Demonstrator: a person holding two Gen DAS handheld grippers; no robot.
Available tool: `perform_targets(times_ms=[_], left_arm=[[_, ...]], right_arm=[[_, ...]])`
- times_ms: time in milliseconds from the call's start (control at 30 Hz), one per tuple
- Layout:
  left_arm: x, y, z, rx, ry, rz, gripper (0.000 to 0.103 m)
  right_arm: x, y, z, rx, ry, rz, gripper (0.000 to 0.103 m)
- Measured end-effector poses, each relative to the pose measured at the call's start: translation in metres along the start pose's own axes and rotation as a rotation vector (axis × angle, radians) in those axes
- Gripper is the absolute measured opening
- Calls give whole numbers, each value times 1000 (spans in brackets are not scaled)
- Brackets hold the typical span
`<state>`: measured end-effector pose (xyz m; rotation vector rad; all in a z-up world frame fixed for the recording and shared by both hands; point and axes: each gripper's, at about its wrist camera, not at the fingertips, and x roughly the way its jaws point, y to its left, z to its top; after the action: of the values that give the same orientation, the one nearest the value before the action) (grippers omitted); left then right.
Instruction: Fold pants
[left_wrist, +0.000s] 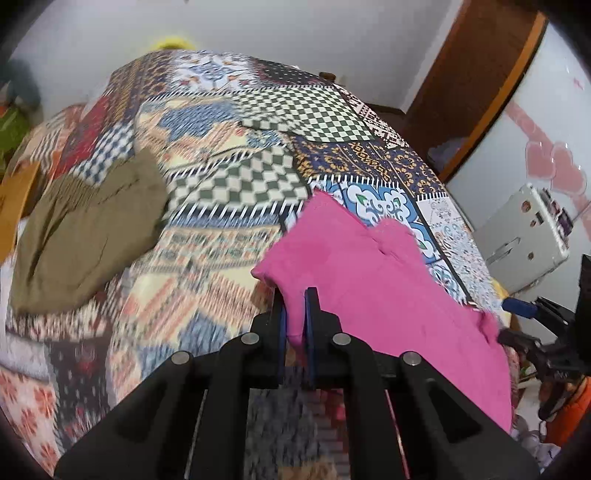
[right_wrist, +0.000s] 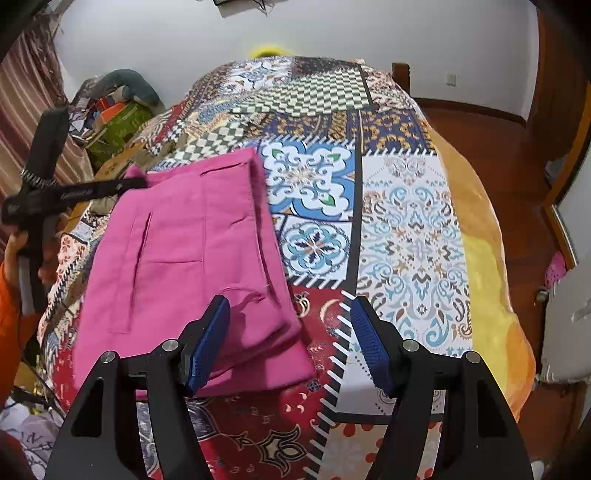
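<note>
Pinching pink pants (left_wrist: 369, 280) | left claw (left_wrist: 295, 314) clamped | right claw (right_wrist: 290, 343) spread, empty

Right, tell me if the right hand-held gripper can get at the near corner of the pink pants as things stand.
Probably yes: the right hand-held gripper is open and empty, the pink pants lie beside its left finger, and nothing lies over that corner on the patchwork bedspread.

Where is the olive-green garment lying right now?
In the left wrist view, the olive-green garment lies on the patchwork bedspread, far left of the pink pants.
</note>
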<state>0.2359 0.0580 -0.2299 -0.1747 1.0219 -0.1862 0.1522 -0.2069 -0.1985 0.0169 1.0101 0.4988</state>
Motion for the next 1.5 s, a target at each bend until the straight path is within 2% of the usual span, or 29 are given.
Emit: perform_targets(times_ms=[267,467,767,933,1167,1300,1433,1500], left_arm=[[-43,17,-50,-74,-32,-4,7],[-59,27,-80,-149,-44,-14,7],[-76,34,-112,-176,-50,59,7],[-90,34,-100,-140,-83,97,7],[-86,11,-54,-32,-100,72,8],[-62,-2,-31,12,-67,39,16],[-30,-8,-22,42,-7,28,16],[-15,-7,-24,46,29,40,16]], right_arm=[[-6,26,5,-64,-23,10,64],[-4,43,7,-95,-29,22,64],[11,57,0,-130,12,34,64],[17,52,-6,-107,28,51,64],[19,46,-6,-105,11,36,64],[24,42,-5,-94,4,51,63],[30,40,-3,-98,-1,59,50],[34,38,0,-101,4,60,50]])
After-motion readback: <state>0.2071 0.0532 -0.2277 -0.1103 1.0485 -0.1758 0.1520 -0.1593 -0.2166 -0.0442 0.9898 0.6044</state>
